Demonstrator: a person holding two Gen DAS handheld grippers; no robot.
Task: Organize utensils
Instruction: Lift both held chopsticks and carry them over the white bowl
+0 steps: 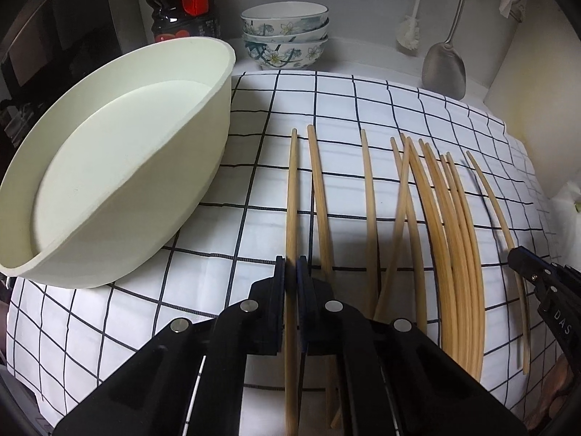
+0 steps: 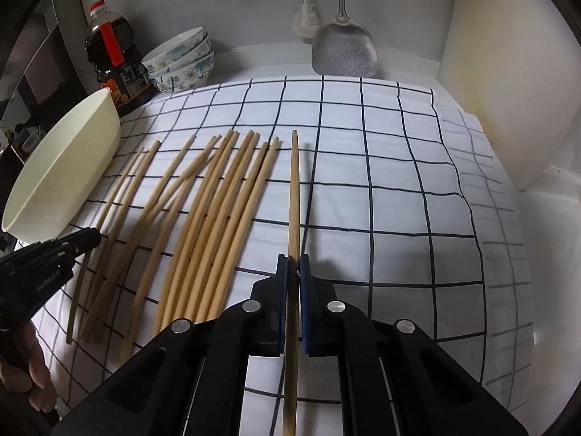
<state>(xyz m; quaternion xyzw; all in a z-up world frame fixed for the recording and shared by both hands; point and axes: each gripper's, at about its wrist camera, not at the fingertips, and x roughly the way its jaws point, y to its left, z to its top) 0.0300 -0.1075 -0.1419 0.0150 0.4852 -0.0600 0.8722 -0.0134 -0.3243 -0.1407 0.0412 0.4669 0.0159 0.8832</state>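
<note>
Several wooden chopsticks [image 1: 454,239] lie side by side on a white cloth with a black grid [image 1: 254,181]. In the left wrist view my left gripper [image 1: 291,265] is shut on the leftmost chopstick [image 1: 292,189], which runs between the pads and away from me. In the right wrist view my right gripper [image 2: 293,263] is shut on the rightmost chopstick [image 2: 294,189], apart from the loose bundle of chopsticks [image 2: 218,218] to its left. Each gripper shows at the edge of the other's view: the right gripper [image 1: 523,261] and the left gripper [image 2: 87,238].
A cream oval tub [image 1: 120,167] stands on the cloth at the left, close to the leftmost chopstick. Behind it are a dark sauce bottle [image 1: 181,3] and stacked flowered bowls [image 1: 287,36]. A metal spatula [image 2: 343,51] and a white brush [image 2: 307,18] hang at the back wall. A hand [image 2: 29,370] holds the left gripper.
</note>
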